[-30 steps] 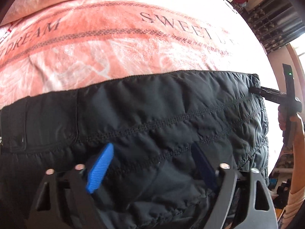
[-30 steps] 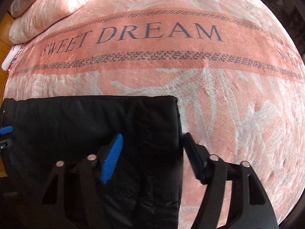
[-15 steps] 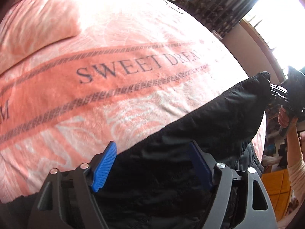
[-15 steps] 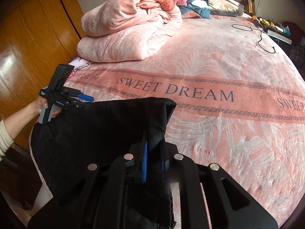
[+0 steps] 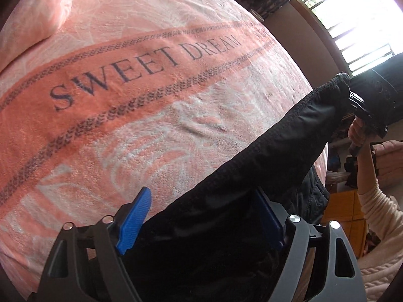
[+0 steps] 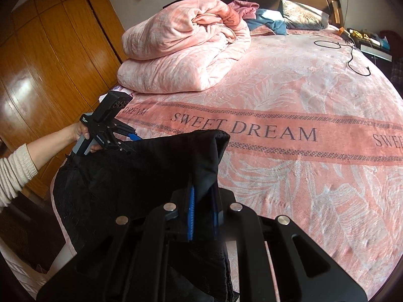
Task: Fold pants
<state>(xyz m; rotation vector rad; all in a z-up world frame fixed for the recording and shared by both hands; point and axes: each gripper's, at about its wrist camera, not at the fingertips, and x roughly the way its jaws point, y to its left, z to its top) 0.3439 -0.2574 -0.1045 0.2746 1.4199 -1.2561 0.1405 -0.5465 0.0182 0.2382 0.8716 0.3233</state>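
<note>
We have just lifted the black pants (image 6: 141, 176) off the bed (image 6: 314, 75), right tongs (image 6: 202, 216) clenched on one corner, left tongs (image 5: 201, 222) apparently spread around the cloth, ready for folding

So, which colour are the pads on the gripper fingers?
Blue, with a ribbed surface; the left gripper's finger pads show it best in the left wrist view.

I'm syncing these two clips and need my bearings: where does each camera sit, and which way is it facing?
Left wrist: on the left gripper, looking along the pants edge across the bedspread toward the window; the right hand shows.
Right wrist: on the right gripper, looking up the bed toward the folded quilt and wardrobe; the left hand shows.
Shared: the pants, the bedspread, and each view catches the other gripper.
</note>
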